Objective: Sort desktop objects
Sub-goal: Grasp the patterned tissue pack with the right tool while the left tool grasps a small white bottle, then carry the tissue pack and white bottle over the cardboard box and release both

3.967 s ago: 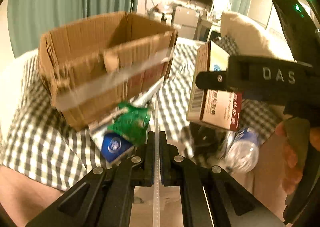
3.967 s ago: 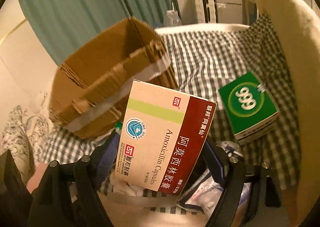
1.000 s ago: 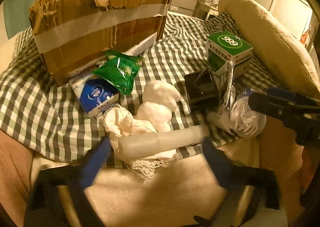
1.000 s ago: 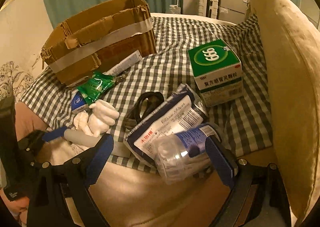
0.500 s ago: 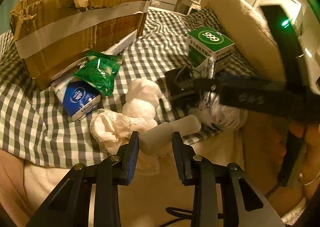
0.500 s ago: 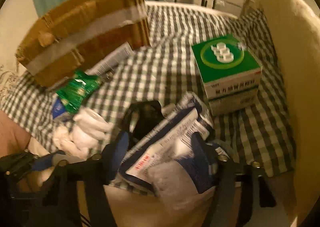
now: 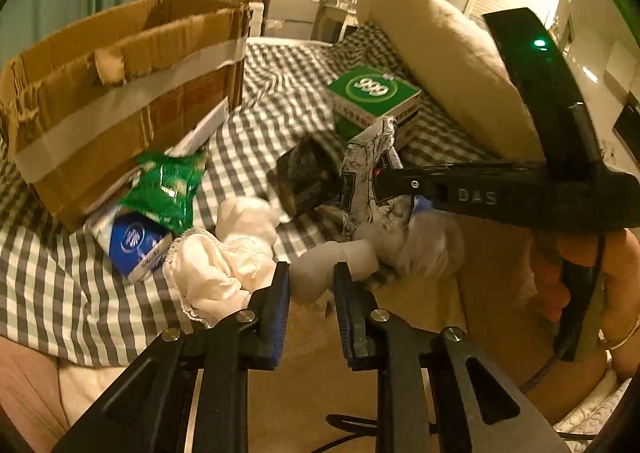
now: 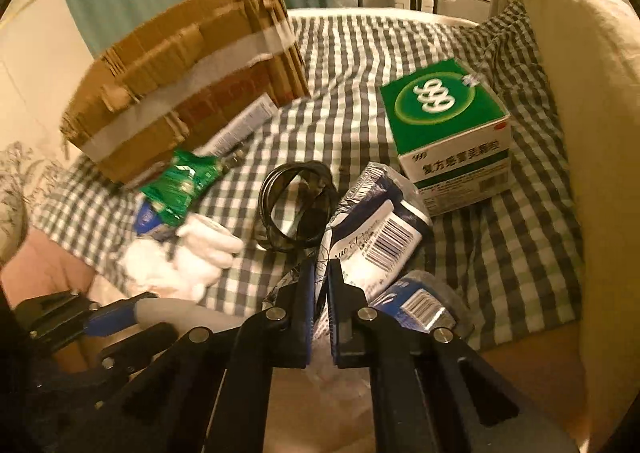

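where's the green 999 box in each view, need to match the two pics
Left wrist view: the green 999 box sits upper centre on the checked cloth, behind the silver pouch, beside the pillow.
Right wrist view: the same box sits upper right, beyond the pouch.
Shared landmark: the taped cardboard box, upper left in both views.

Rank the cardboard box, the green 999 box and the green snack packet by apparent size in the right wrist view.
1. cardboard box, clearly largest.
2. green 999 box.
3. green snack packet, smallest.
All three lie at similar depth, so nearness hardly skews this.
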`<state>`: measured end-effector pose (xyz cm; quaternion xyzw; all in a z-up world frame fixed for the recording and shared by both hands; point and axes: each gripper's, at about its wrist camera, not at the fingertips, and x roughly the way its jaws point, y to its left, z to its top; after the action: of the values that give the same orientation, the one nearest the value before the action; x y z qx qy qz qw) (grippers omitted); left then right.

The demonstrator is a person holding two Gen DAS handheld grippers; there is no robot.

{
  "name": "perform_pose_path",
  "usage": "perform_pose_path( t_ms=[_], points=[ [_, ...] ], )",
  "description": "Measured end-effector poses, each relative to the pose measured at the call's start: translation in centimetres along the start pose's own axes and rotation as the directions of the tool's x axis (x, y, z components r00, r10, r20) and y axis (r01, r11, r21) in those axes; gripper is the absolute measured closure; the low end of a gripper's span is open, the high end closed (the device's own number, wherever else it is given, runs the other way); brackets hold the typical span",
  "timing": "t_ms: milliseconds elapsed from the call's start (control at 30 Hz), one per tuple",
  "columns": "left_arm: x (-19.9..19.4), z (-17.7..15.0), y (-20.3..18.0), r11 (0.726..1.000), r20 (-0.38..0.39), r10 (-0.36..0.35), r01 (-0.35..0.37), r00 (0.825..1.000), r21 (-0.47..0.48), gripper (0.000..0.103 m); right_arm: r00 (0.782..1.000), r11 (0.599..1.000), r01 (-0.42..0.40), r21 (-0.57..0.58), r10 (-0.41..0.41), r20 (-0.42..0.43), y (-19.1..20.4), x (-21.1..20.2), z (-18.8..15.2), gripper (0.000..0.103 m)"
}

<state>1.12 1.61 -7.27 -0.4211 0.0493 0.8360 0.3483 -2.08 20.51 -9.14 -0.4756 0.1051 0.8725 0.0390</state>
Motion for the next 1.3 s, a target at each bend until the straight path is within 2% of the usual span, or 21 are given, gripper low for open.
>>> perform_pose_path(
  t_ms=[100,300,633,867,967,1233,1300],
  points=[
    [-0.7,0.6,0.2,0.999,0.023,-0.032,0.033,0.999,-0.022,0.082,0.999,1.0,-0.018,-0.019,0.018,0.04,0.6,-1.7,0.3,0.098],
    [-2.6,2.3,-0.5,1.0,0.091,-0.022,0.022,0.996,-0.007,0.085,0.994,0.998,-0.044,-0.042,0.048,0.097,1.9,-3.9,1.3,0.098],
    [-3.8,3.3,-0.4,0.999,0.132,-0.038,0.042,0.991,-0.031,0.086,0.989,0.999,-0.035,-0.03,0.039,0.139,1.4,-5.9,1.7,0.098],
    [-6.2,5.3,0.2,0.998,0.193,-0.017,0.027,0.981,-0.049,0.086,0.984,0.997,-0.054,-0.06,0.063,0.169,2.2,-7.2,2.9,0.098],
    [-7.6,6.7,1.0,0.998,0.226,0.005,0.01,0.974,-0.063,0.086,0.978,0.993,-0.08,-0.081,0.094,0.187,2.9,-7.7,3.9,0.098],
    [-12.4,11.3,3.9,0.99,0.358,0.109,-0.068,0.927,-0.125,0.086,0.952,0.977,-0.153,-0.148,0.186,0.244,5.7,-9.1,8.4,0.098],
    [-13.0,12.2,4.8,0.988,0.365,0.127,-0.084,0.922,-0.132,0.086,0.942,0.97,-0.185,-0.16,0.221,0.253,6.6,-9.3,10.0,0.098]
  ],
)
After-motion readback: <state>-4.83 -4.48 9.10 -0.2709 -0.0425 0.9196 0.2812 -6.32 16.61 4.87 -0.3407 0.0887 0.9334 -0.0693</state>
